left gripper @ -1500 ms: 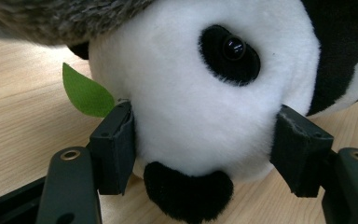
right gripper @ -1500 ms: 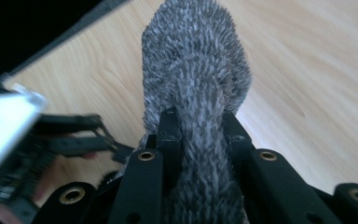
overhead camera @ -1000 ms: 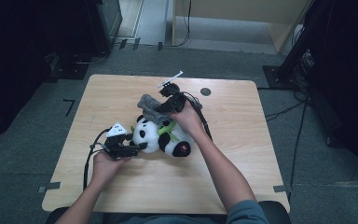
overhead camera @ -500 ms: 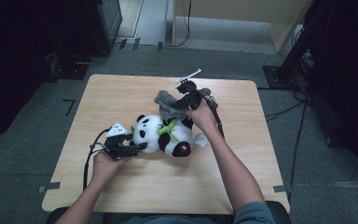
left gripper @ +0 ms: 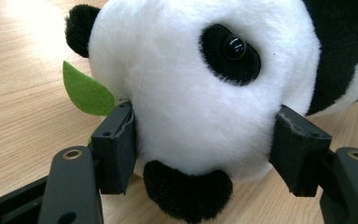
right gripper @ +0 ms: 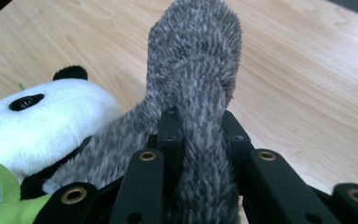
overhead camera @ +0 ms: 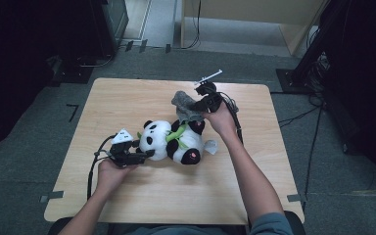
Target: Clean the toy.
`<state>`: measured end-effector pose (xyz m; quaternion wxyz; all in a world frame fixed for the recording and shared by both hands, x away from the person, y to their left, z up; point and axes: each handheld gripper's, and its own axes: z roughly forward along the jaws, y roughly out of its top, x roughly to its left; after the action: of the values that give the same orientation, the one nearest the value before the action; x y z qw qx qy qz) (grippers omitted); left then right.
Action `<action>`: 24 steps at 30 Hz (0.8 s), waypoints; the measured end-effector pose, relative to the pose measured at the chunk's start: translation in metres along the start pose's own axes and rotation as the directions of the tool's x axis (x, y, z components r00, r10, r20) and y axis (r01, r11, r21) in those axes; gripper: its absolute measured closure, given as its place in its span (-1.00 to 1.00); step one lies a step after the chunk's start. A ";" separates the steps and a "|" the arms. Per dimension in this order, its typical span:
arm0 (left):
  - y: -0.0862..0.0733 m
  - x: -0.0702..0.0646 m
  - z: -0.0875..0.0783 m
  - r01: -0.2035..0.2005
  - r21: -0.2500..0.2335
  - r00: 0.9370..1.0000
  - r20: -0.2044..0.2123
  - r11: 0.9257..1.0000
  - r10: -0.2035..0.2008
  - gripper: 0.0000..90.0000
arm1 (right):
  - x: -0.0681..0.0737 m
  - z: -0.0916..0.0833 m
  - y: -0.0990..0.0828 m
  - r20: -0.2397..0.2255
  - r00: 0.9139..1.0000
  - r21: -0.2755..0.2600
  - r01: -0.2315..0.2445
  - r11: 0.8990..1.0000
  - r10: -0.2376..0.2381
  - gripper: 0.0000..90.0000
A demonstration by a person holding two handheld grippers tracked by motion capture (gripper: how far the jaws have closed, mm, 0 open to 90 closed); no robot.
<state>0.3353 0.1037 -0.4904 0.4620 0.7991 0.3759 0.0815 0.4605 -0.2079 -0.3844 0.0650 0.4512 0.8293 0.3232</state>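
Pinching the grey fuzzy cloth [right gripper: 193, 84] tight, the right gripper [right gripper: 198, 140] could drag the plush panda [left gripper: 205, 93] at seven o'clock from the left gripper's [left gripper: 205, 149] head-wide clamp.

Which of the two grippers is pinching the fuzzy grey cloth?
The right gripper: its fingers are shut on the grey cloth. The left gripper clamps the toy panda's head instead.

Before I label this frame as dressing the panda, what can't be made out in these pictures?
- Where the grey fuzzy cloth ends on the panda: high view, the right gripper and hand cover it.
- The cloth's lower part: right gripper view, cut off by the bottom edge.
- The panda's body: left gripper view, cut by the right edge.
- The left gripper pads' faces: left gripper view, pressed into the panda's fur.
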 end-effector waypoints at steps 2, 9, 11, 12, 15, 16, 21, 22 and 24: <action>0.000 0.000 0.000 -0.001 -0.001 1.000 0.000 1.000 0.001 -0.29 | 0.000 -0.006 0.001 0.005 1.000 -0.017 0.005 1.000 -0.005 0.68; 0.000 0.000 0.000 -0.002 -0.001 1.000 -0.001 1.000 0.002 -0.29 | 0.009 -0.032 0.009 -0.010 0.999 -0.091 0.031 0.995 -0.032 0.67; 0.000 0.000 0.000 -0.003 -0.002 1.000 -0.001 1.000 0.003 -0.29 | 0.014 -0.039 0.012 -0.014 0.999 -0.109 0.043 0.993 -0.045 0.67; 0.000 0.000 0.000 -0.001 -0.003 1.000 -0.001 1.000 0.001 -0.29 | 0.017 -0.041 0.013 -0.018 0.998 -0.115 0.050 0.992 -0.052 0.68; 0.000 0.000 0.000 -0.003 -0.004 1.000 -0.003 1.000 0.003 -0.29 | 0.028 -0.049 0.014 -0.032 0.996 -0.137 0.083 0.987 -0.088 0.67; 0.000 0.000 0.000 -0.005 -0.003 1.000 -0.004 1.000 0.005 -0.29 | 0.032 -0.051 0.013 -0.035 0.994 -0.142 0.096 0.985 -0.102 0.67; 0.000 0.000 0.000 -0.003 -0.002 1.000 -0.005 1.000 0.003 -0.29 | 0.042 -0.060 -0.001 -0.044 0.989 -0.155 0.130 0.979 -0.138 0.67; 0.000 0.000 0.000 -0.003 -0.002 1.000 -0.005 1.000 0.003 -0.29 | 0.042 -0.061 -0.005 -0.041 0.990 -0.152 0.131 0.980 -0.138 0.67; 0.000 0.000 0.000 -0.003 0.001 1.000 -0.006 1.000 0.003 -0.29 | 0.041 -0.060 -0.014 -0.044 0.990 -0.151 0.129 0.980 -0.137 0.67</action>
<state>0.3352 0.1035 -0.4902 0.4605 0.7997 0.3761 0.0842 0.4026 -0.2095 -0.3379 0.0972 0.3798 0.8329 0.3907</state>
